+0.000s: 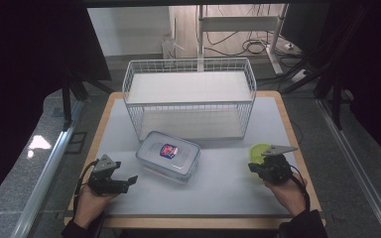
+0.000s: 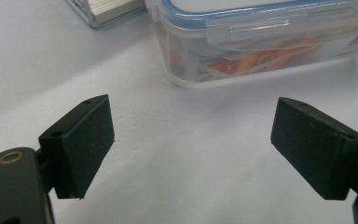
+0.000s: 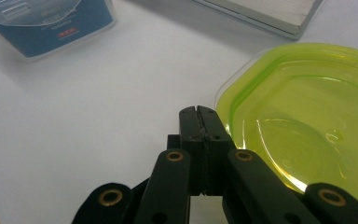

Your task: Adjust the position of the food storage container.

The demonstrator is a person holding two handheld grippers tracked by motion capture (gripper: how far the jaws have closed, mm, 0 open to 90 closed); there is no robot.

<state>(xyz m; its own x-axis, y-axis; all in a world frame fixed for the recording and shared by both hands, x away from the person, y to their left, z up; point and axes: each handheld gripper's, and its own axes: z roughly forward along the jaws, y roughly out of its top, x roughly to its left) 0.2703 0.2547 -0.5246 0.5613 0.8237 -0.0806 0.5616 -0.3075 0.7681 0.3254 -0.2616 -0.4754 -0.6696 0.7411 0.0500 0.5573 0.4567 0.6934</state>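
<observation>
1. Clear lidded container (image 1: 168, 155): it carries a red and blue label on its lid, the writing too small to read. In your left gripper view the container (image 2: 261, 42) shows a blue seal under the lid, a clear side clip and colourful printed matter inside, none of it legible.
2. In your right gripper view a blue-labelled corner of the container (image 3: 46, 23) appears at upper left; a small red mark and pale lines of print are there, blurred beyond reading.
3. Wire basket (image 1: 188, 99): it stands at the far half of the table (image 1: 228, 188), with the container just in front of its near edge.
4. Open room: bare white table lies between your two hands and in front of the container; the wooden table edge runs close under both wrists.
5. Your left gripper (image 1: 121, 182): its jaws stand wide apart with nothing between them, pointing at the container, which lies near but not touching, up and to the right of it.
6. Your right gripper (image 1: 259, 169): its jaws are pressed together, empty. In your right gripper view the right gripper (image 3: 199, 112) sits just beside the rim of the green lid (image 3: 307, 121).
7. Green lid (image 1: 259, 150): it lies flat near the table's right edge, well apart from the container.
</observation>
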